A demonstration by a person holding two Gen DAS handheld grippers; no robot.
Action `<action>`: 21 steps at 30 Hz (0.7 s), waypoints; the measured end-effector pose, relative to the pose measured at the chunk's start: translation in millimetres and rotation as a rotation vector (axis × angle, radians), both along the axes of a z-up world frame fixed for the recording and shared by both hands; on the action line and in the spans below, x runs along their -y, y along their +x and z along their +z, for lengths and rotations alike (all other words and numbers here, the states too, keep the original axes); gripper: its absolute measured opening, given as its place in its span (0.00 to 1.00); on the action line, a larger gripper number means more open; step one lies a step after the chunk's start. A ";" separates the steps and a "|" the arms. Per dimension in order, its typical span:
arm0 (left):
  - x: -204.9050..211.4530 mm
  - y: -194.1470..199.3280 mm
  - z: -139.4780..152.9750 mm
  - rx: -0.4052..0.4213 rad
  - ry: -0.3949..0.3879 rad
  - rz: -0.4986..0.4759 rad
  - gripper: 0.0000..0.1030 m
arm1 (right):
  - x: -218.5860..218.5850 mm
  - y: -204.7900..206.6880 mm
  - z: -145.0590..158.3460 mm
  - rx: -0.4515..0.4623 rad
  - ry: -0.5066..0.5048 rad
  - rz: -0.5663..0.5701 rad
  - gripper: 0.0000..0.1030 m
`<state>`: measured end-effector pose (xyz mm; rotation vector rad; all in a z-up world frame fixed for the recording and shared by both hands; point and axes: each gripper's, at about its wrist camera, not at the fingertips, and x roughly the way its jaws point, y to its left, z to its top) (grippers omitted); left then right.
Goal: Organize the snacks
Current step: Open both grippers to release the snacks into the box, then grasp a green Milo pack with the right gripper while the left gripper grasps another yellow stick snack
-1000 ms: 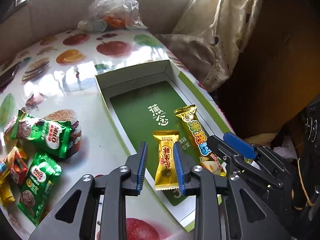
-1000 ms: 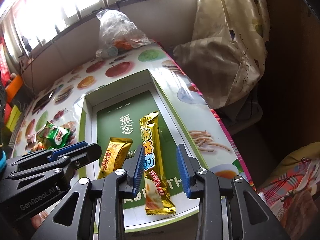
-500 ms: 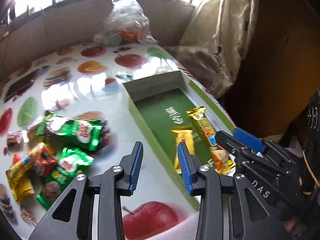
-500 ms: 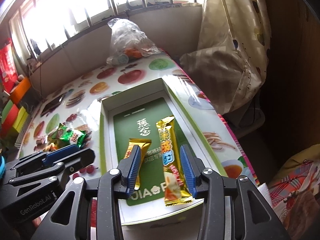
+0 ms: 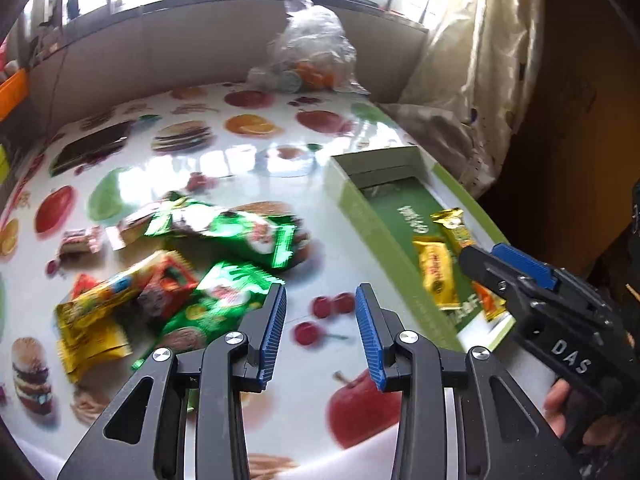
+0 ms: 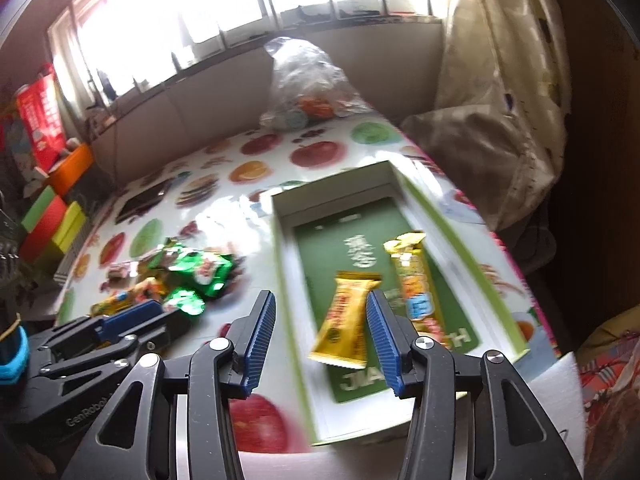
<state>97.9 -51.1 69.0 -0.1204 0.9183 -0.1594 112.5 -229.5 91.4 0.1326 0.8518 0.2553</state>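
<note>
My left tool (image 5: 320, 332), empty with its blue pads apart, is nearer than my right tool (image 6: 320, 338), just widened and empty, to the loose heap of green and yellow foil snack packets (image 5: 224, 264), left of the shallow green-lined cardboard box (image 5: 360, 216) on the desk.

A table (image 5: 312, 368) covered with a glossy cloth printed with fruit and burgers carries everything. A shallow green-and-white box (image 6: 424, 196) lies along its right edge, and a loose heap of green, red and yellow snack packets (image 5: 180, 280) lies toward the left edge. A clear plastic bag (image 6: 308, 84) sits at the far edge near the right corner.
</note>
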 end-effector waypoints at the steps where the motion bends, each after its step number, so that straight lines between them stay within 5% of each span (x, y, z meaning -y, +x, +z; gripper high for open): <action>1: -6.6 -2.9 0.4 0.004 0.001 0.010 0.36 | -5.5 -1.8 1.1 0.004 0.002 0.012 0.46; 21: -137.1 -35.7 -12.5 -0.007 -0.024 0.295 0.37 | -120.0 0.7 -35.1 -0.148 0.037 0.230 0.47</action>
